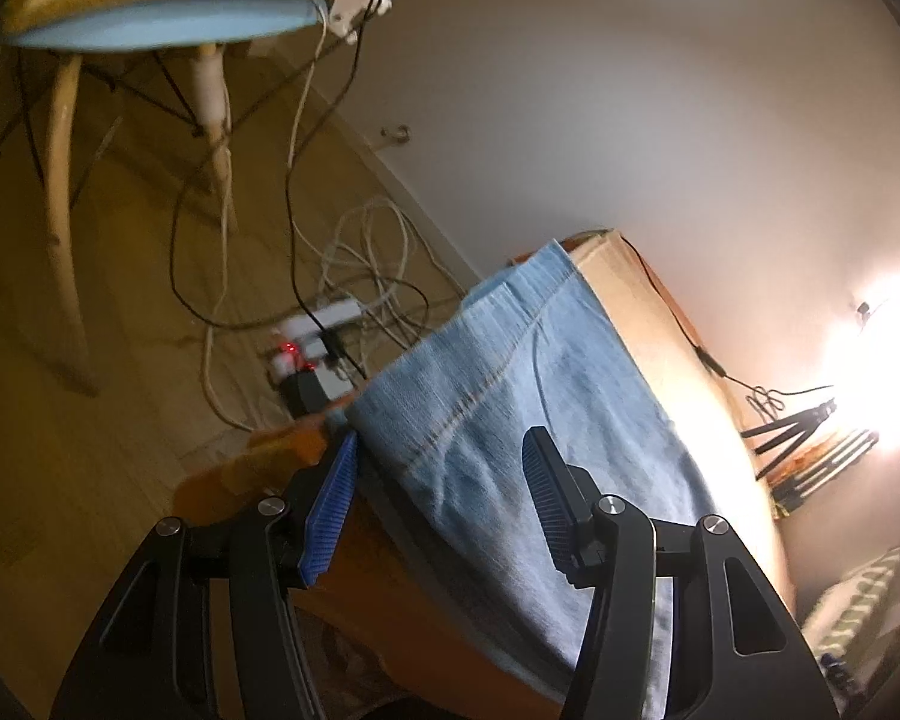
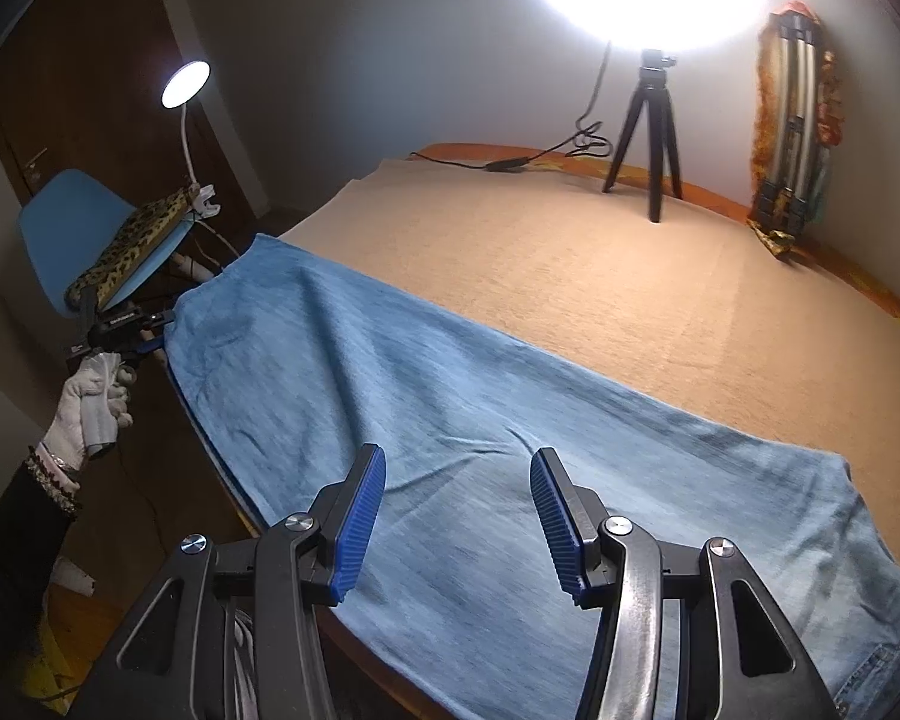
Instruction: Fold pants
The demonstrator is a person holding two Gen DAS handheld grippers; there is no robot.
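Light blue denim pants (image 2: 450, 396) lie flat along the near edge of the beige-covered table (image 2: 570, 252), folded lengthwise; one end reaches the table's left corner. My right gripper (image 2: 457, 468) is open and empty, hovering over the middle of the pants. My left gripper (image 1: 441, 450) is open and empty at the pants' (image 1: 510, 372) end by the table corner, one finger (image 1: 333, 504) beside the cloth edge. The left gripper also shows in the right wrist view (image 2: 150, 336), held by a gloved hand.
A ring light on a black tripod (image 2: 648, 138) stands at the table's far side with its cable. A folded tripod in patterned cloth (image 2: 792, 120) leans on the wall. A blue chair (image 2: 72, 228) with a leopard cushion stands left. Power strip and cables (image 1: 324, 330) lie on the floor.
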